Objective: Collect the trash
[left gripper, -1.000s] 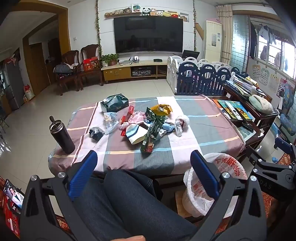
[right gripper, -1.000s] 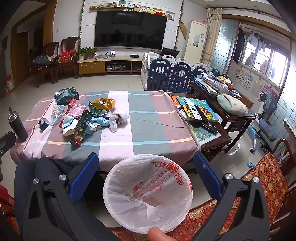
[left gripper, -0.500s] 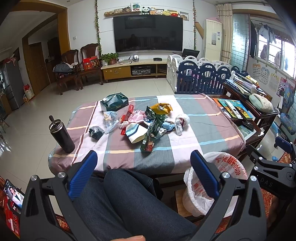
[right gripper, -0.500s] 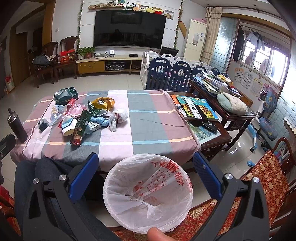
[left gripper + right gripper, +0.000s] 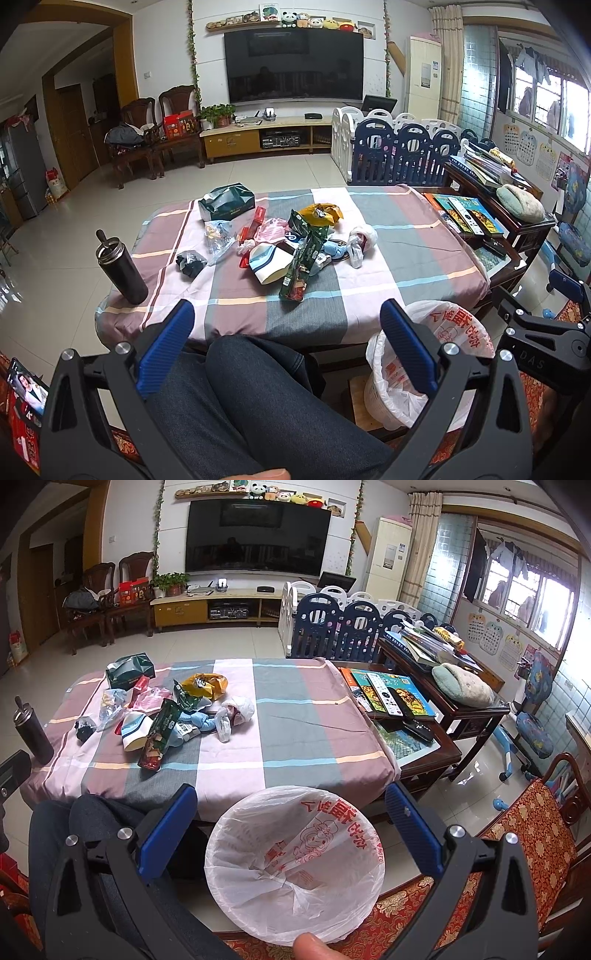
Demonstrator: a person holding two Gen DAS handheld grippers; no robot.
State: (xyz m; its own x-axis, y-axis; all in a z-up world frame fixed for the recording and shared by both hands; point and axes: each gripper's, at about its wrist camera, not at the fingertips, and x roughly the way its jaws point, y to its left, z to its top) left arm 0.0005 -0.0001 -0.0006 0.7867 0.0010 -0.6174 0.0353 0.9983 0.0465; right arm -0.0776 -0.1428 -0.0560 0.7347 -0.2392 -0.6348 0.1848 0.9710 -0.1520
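A heap of wrappers, bags and packets, the trash pile (image 5: 291,243) (image 5: 173,712), lies on the left half of the striped tablecloth (image 5: 388,266) (image 5: 295,723). A bin lined with a white plastic bag (image 5: 443,354) (image 5: 295,864) stands on the floor at the table's near right corner. My left gripper (image 5: 286,339) is open above a person's dark-trousered knee, short of the table. Directly over the bin's mouth my right gripper (image 5: 291,823) hangs open. Neither holds anything.
A black flask (image 5: 123,269) (image 5: 33,734) stands at the table's near left corner, a dark green tissue box (image 5: 227,206) at the far left. A side table with books and remotes (image 5: 391,698) adjoins the right edge. A red patterned chair (image 5: 532,834) is at the right.
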